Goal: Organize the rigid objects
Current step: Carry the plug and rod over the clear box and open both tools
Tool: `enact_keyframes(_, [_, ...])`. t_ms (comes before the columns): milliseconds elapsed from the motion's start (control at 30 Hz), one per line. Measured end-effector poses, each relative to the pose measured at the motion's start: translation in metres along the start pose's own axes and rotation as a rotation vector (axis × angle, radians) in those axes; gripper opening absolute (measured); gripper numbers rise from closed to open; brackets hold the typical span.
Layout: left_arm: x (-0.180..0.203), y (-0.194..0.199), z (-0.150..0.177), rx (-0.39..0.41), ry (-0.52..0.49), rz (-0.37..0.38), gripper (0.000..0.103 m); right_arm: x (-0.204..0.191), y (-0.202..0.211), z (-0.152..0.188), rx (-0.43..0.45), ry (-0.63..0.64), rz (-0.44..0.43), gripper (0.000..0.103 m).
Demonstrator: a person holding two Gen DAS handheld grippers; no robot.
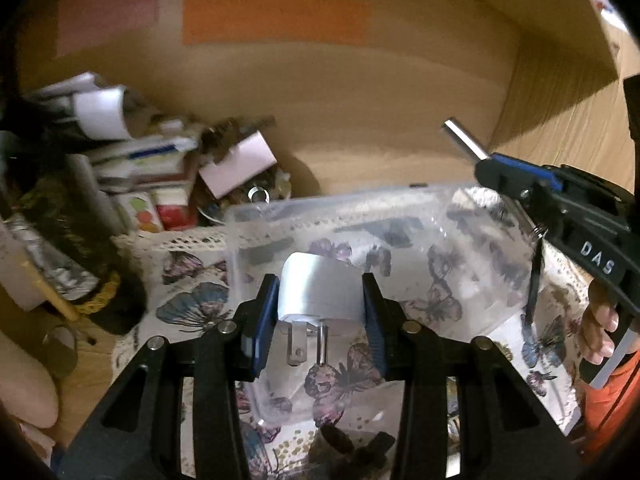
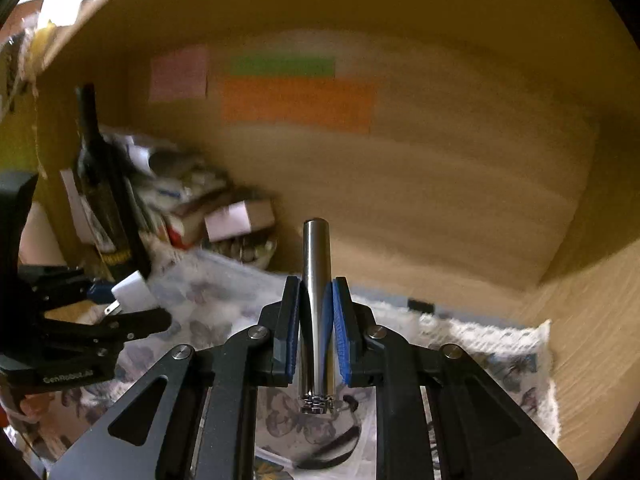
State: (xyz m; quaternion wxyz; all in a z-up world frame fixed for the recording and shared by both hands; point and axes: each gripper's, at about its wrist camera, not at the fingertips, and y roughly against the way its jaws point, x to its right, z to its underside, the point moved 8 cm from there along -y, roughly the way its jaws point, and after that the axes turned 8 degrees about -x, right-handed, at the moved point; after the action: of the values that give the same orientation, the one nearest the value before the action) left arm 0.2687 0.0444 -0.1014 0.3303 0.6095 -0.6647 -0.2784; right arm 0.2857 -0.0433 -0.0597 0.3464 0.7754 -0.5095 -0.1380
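My left gripper (image 1: 320, 296) is shut on a white plug adapter (image 1: 320, 292), prongs pointing back at the camera, held above a clear plastic bin (image 1: 400, 216). It also shows in the right wrist view (image 2: 132, 292) at the left, in the left gripper (image 2: 124, 300). My right gripper (image 2: 316, 320) is shut on a shiny metal cylinder (image 2: 316, 280) that points forward. In the left wrist view the right gripper (image 1: 500, 168) holds the cylinder (image 1: 464, 140) above the bin's far right corner.
A butterfly-print cloth (image 1: 192, 276) covers the wooden shelf. A cluttered pile of boxes and papers (image 1: 160, 168) sits at the back left, with a dark bottle (image 2: 100, 184) beside it. Coloured paper notes (image 1: 276, 16) are stuck on the wooden back wall.
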Motion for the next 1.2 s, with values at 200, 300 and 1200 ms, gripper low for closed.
enact_keyframes(200, [0.010,-0.026,0.003,-0.049,-0.051,-0.009,0.040,0.001,-0.037,0.022,-0.127,0.023,-0.020,0.014])
enact_keyframes(300, [0.015,-0.034,0.005,-0.068,-0.074,-0.010,0.040,0.001,-0.052,0.032,-0.192,0.027,-0.034,0.014])
enact_keyframes(1200, [-0.002,0.027,0.009,0.052,-0.042,-0.067,0.084,-0.014,-0.002,0.034,-0.110,0.035,-0.101,0.056])
